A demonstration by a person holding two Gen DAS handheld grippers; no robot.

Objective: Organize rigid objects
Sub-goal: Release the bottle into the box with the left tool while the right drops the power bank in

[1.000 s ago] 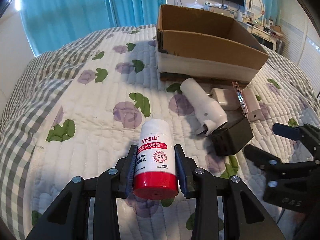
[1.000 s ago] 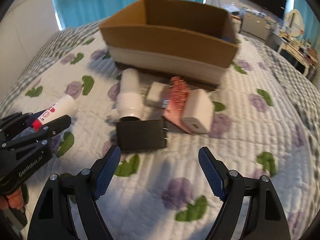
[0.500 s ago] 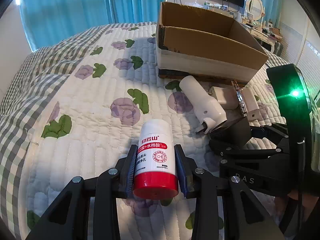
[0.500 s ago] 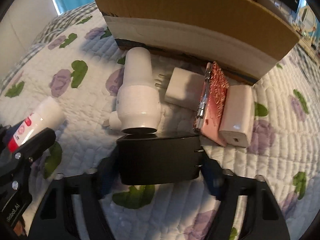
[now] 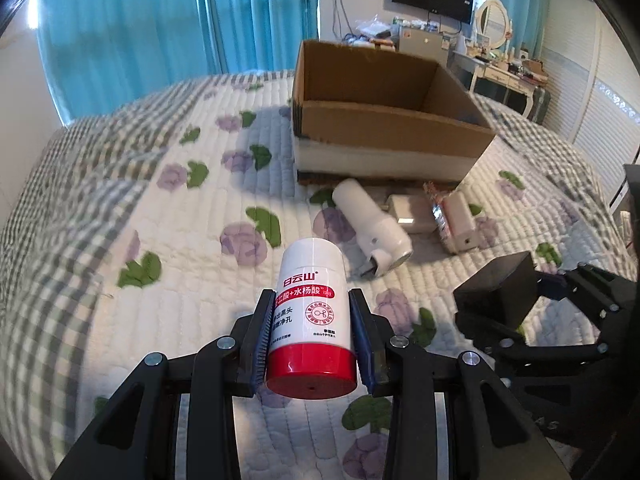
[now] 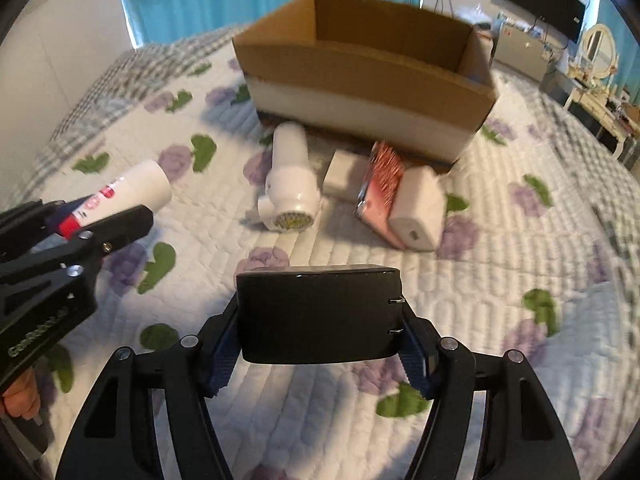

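My left gripper (image 5: 312,344) is shut on a white bottle with a red cap (image 5: 311,312) and holds it above the quilt; the bottle also shows in the right wrist view (image 6: 132,192). My right gripper (image 6: 316,352) is shut on a black power adapter (image 6: 320,312) with two prongs on its right side, lifted off the bed; the adapter also shows in the left wrist view (image 5: 500,288). An open cardboard box (image 5: 384,128) stands ahead on the bed, also in the right wrist view (image 6: 368,76).
On the quilt (image 6: 500,288) in front of the box lie a white cylindrical device (image 6: 290,184), a flat white charger (image 6: 344,174), a pink patterned case (image 6: 380,188) and a white block adapter (image 6: 418,212). Furniture stands at the far right.
My right gripper moved in, closed on the black adapter and lifted it off the quilt. My left gripper keeps hold of the bottle and has risen a little.
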